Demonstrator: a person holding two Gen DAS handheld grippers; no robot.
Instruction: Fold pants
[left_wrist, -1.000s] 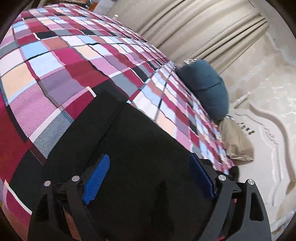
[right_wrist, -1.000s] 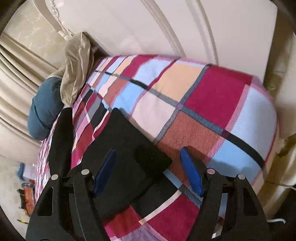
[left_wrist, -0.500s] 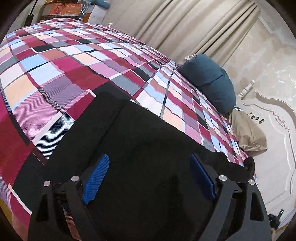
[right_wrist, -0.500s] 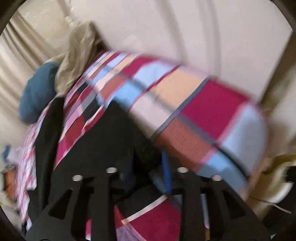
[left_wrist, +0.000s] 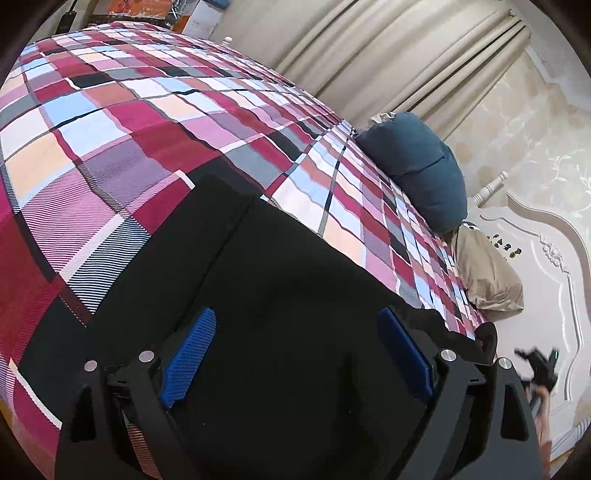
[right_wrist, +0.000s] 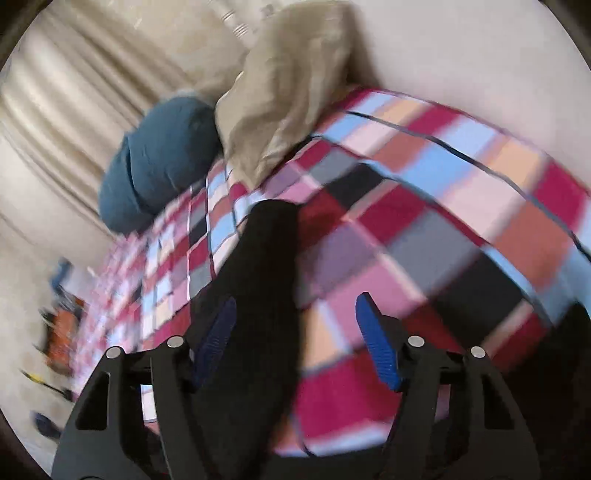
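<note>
Black pants (left_wrist: 280, 288) lie spread on a plaid bedspread (left_wrist: 110, 122). My left gripper (left_wrist: 295, 354) hovers over the pants with its blue pads (left_wrist: 188, 350) wide apart and nothing between them. In the blurred right wrist view, a long black strip of the pants (right_wrist: 266, 280) runs across the bedspread (right_wrist: 443, 221) and under the left blue pad (right_wrist: 218, 336). My right gripper (right_wrist: 295, 339) is open, with nothing held between its pads.
A dark blue pillow (left_wrist: 417, 166) and a beige pillow (left_wrist: 487, 280) lie at the head of the bed by a white headboard (left_wrist: 546, 266). Beige curtains (left_wrist: 388, 62) hang behind. Boxes and clutter (right_wrist: 62, 328) sit on the floor beyond the bed.
My right gripper closed about half a second ago, then opened again and swung toward the pillows; the view is motion-blurred. My left gripper stayed open and tilted slightly, showing more of the headboard.
</note>
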